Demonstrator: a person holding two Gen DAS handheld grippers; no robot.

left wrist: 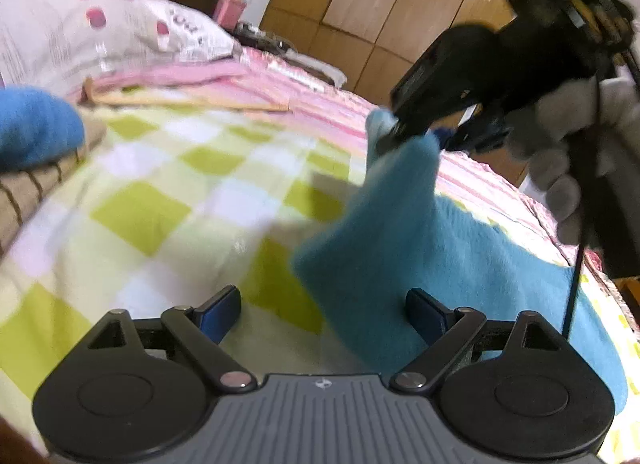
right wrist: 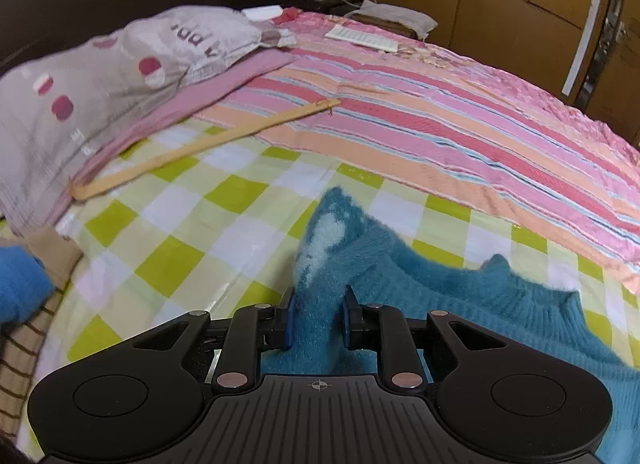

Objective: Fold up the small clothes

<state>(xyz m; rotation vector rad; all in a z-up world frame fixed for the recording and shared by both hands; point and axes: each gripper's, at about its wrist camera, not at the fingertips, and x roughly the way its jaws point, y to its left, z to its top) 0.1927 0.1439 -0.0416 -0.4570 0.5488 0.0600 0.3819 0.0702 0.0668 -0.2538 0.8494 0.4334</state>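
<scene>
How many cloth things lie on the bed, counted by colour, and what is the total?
Teal: 1, the sweater held by the right gripper
Bright blue: 1, the fuzzy item
Brown striped: 1, the garment under it
Grey: 1, the pillow
Total: 4

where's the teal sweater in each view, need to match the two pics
Left wrist view: the teal sweater fills the lower right, one part lifted toward the upper right by the right claw, beside the open left claw.
Right wrist view: it lies at bottom centre and right, a fold pinched in the right claw.
Shared landmark: the green checked blanket under it.
</scene>
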